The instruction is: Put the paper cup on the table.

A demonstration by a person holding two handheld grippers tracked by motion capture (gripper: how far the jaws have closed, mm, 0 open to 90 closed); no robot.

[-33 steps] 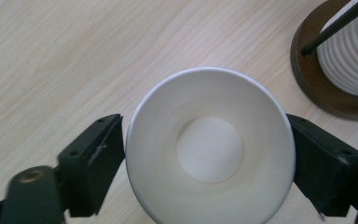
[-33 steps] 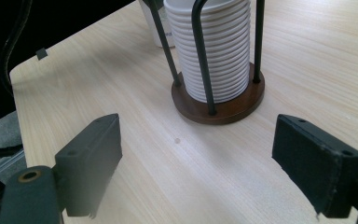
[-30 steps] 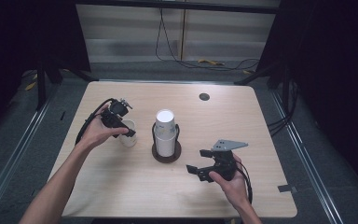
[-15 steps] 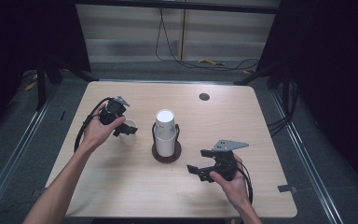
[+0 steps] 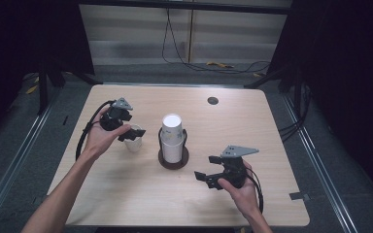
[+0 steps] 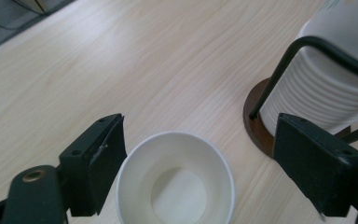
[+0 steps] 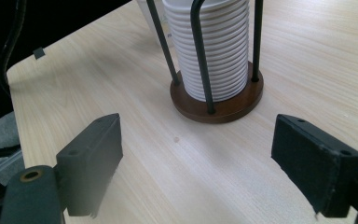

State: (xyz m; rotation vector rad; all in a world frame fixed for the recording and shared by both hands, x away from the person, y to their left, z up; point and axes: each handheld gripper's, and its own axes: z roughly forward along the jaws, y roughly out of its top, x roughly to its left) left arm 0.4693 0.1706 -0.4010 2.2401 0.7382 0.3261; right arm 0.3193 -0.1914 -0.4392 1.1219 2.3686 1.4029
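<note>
White paper cup (image 6: 175, 182), upright, empty, round rim

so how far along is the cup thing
Done: one paper cup stands upright on the table, apart from the cup stack in its holder. In hand: the left gripper straddles that cup, jaws wide, one touching its rim. The right gripper waits open near the holder. The stack remains.
</note>
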